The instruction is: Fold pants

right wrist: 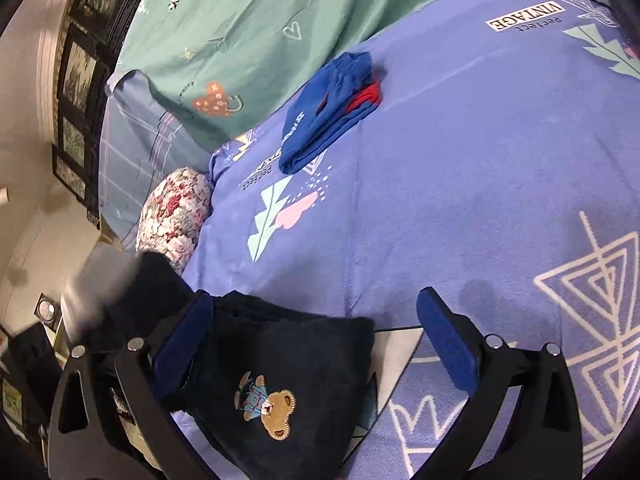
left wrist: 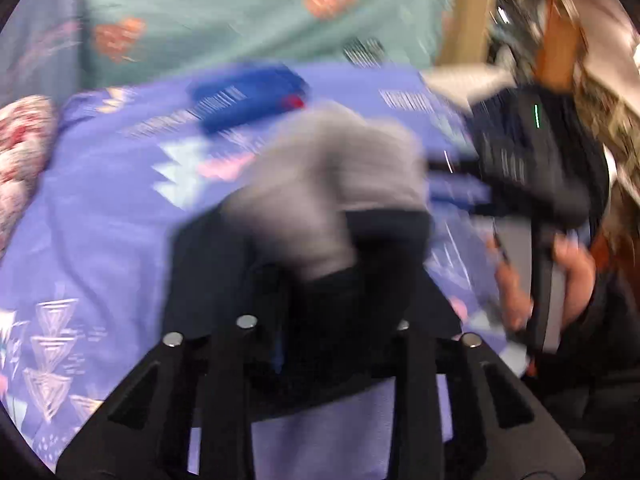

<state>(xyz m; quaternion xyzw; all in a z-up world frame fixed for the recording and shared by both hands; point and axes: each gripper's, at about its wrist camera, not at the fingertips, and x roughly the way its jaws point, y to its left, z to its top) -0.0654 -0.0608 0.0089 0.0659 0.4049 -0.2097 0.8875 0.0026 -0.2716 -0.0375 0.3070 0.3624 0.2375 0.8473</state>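
The pants (right wrist: 280,380) are dark navy with a bear patch, and in the right wrist view they lie at the lower centre of the frame on the purple sheet (right wrist: 460,200), already bunched into a thick pad. They lie between the fingers of the right claw (right wrist: 320,340), which stands wide; its left blue pad (right wrist: 188,332) seems to touch the cloth, while the right pad is clear of it over bare sheet, so this claw holds nothing. The long axis of the pad appears to run from the lower centre up toward the left edge of the frame, where a blurred grey and black shape, probably the left tool, meets the cloth. In the left wrist view the picture is much smeared. The left claw (left wrist: 320,280) is narrow there, and dark cloth with a grey lining (left wrist: 332,176) sits between its fingers and rises above them; I judge that it grips the pants, though the blur hides the pads. So the left hand is the one on the cloth, and the next fold likely turns on where it carries this end against the pad under the right claw. The right hand (left wrist: 560,280) shows at the right edge. Folded blue shorts (right wrist: 332,112) lie well apart higher on the sheet, with a green blanket (right wrist: 260,20) above and a floral pillow (right wrist: 176,212) at the left.
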